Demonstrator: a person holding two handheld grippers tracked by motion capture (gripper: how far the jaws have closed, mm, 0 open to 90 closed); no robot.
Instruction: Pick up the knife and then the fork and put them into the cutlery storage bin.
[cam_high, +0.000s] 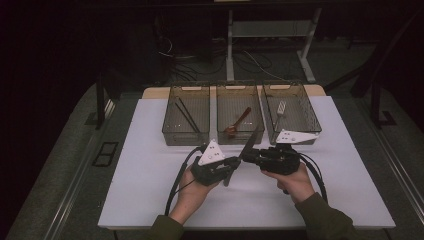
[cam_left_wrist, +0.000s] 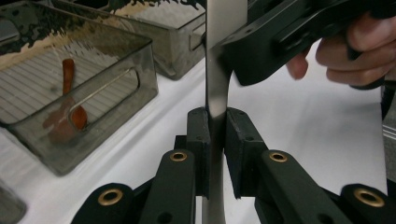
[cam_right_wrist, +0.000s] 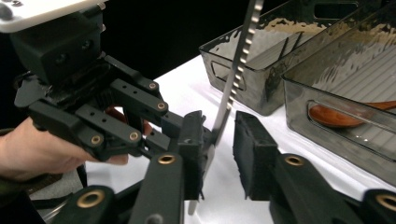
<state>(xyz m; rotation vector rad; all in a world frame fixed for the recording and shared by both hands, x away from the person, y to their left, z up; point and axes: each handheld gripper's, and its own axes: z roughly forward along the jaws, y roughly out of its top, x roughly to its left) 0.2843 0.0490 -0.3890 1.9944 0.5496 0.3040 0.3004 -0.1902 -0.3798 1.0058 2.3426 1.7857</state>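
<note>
Left tool (cam_left_wrist: 217, 140) clamps a serrated table knife (cam_left_wrist: 217, 100) flat between its pads, above the white worktop (cam_high: 150, 165). Right tool (cam_right_wrist: 219, 144), jaws apart, brackets the blade. Thin polished steel: stiff, light, probably slippery; best gripped on the flats. Beyond, smoky ribbed-plastic bins (cam_high: 186, 134) hold a wooden spoon (cam_high: 239, 121).
</note>
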